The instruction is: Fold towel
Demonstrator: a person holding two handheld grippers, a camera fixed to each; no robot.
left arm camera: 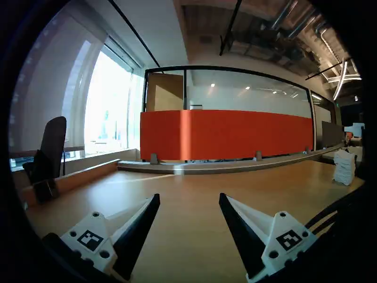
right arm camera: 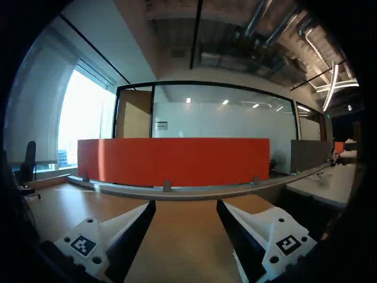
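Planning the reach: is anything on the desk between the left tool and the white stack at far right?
Nothing visible does: only bare wooden desk lies between the open left tool and the white stack, possibly folded towels, at the view's right side.

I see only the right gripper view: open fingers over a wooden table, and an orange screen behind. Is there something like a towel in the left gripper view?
Observer: Yes. A white stack stands on the table, far to the right. It may be folded towels, but I cannot be sure.
Operator: Does the left gripper hold anything?
Observer: No. The left gripper is open, and between its fingers there is only bare wood.
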